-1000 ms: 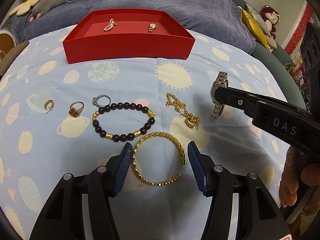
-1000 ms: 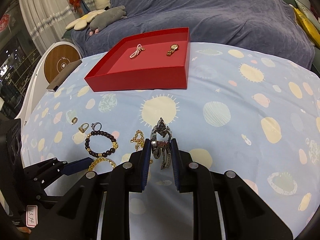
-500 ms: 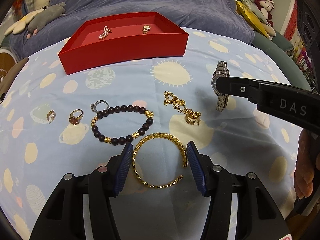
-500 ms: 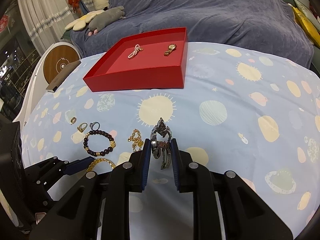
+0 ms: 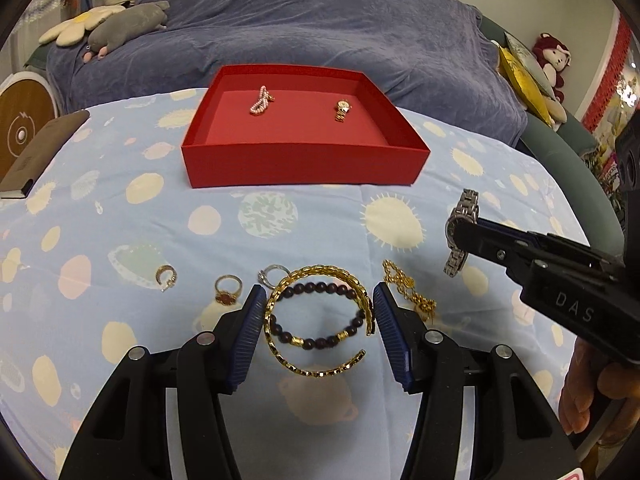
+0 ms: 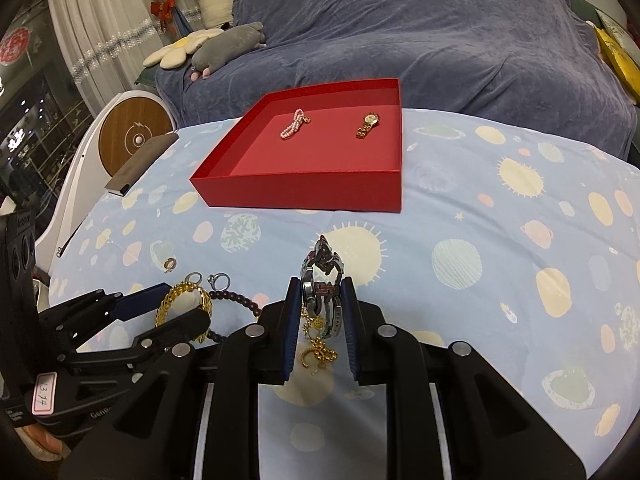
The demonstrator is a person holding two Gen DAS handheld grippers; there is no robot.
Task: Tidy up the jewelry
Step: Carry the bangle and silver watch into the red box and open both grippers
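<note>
Both grippers are carrying jewelry, and the step in hand looks like bringing two pieces to the red box [image 5: 304, 168]. Nearest to us, the left gripper [image 5: 320, 322] squeezes the gold bangle [image 5: 316, 320] between its two blue pads. The bangle sits right in the middle of the jaws, its sides touching both pads, and it looks lifted off the cloth [image 5: 120, 220]. Nearer than the box and to its right, the right gripper [image 6: 320, 300] has its jaws pinched tight on the silver watch [image 6: 322, 276], whose strap sticks up past the tips and hangs down below them. Under both grippers, on the near side of the box, more jewelry lies on the cloth: a bead bracelet [image 5: 320, 338], a gold chain [image 5: 408, 292] and three rings [image 5: 228, 290]. Farther off stands the box, open on top. Inside it, toward the back, lie a pink bead string [image 5: 261, 101] and a small gold watch [image 5: 342, 110]. The next move, I think, calls for carrying both pieces up over the near wall of the box and letting go above a bare red spot, away from the two pieces already there.
</note>
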